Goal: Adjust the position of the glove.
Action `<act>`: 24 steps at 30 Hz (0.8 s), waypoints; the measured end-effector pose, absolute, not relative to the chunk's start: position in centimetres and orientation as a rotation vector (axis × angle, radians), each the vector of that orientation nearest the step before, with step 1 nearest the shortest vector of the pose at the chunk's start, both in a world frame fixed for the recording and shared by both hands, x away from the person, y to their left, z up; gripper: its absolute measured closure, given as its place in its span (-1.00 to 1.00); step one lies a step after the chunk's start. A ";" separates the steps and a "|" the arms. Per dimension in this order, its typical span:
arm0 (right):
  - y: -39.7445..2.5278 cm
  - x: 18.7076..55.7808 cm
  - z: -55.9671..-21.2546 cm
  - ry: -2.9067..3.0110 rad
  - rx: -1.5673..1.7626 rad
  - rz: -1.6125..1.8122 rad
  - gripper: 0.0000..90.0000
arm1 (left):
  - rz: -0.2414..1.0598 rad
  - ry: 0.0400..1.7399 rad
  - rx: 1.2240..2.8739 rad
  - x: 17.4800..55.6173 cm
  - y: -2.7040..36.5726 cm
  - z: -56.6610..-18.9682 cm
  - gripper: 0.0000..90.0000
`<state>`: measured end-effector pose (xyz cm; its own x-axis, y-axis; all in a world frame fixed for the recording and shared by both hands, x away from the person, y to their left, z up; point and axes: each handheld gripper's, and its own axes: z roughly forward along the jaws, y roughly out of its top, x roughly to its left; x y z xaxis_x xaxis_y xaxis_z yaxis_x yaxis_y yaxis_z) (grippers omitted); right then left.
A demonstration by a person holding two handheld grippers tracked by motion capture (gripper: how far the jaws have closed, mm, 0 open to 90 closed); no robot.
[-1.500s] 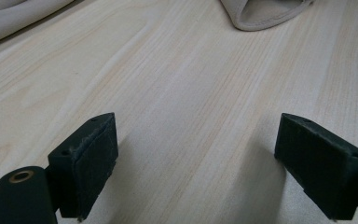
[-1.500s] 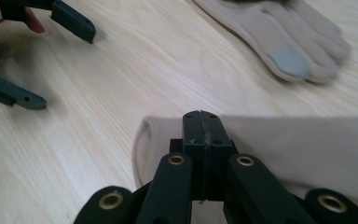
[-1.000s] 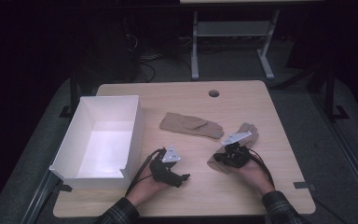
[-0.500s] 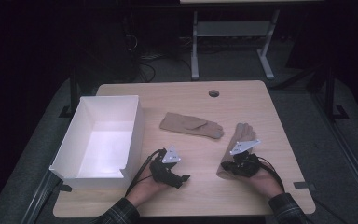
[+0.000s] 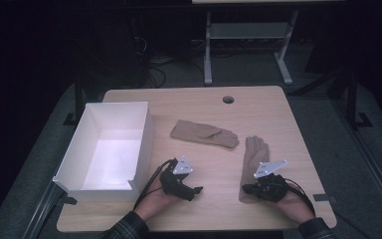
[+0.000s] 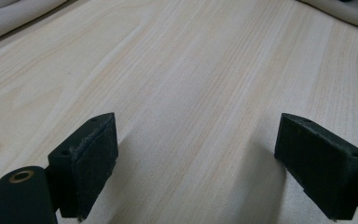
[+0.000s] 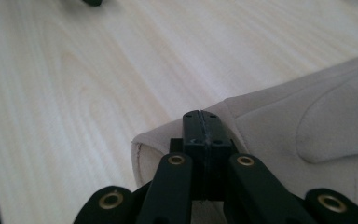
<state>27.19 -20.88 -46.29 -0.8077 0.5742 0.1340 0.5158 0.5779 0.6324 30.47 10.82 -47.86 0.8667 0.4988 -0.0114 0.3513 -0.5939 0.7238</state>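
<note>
Glove point(image 5: 255, 158) lies flat on the bench point(image 5: 298, 129), near its right front; right gripper point(image 5: 252, 189) jaws pressed together, pinching its cuff edge. Left gripper point(image 5: 195, 190) rests on bare bench, jaws spread. Second glove point(image 5: 203, 133) lies apart, mid-bench.

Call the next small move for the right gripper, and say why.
Probably lift the near glove by its cuff and carry it left toward the white box. The right gripper looks shut on the cuff edge, the glove lies flat on the table, and the left gripper is open, holding nothing.
</note>
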 end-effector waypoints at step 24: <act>-24.9 27.4 -44.6 2.551 1.016 1.114 0.77 | 0.251 0.605 2.270 30.5 10.9 -47.8 -0.72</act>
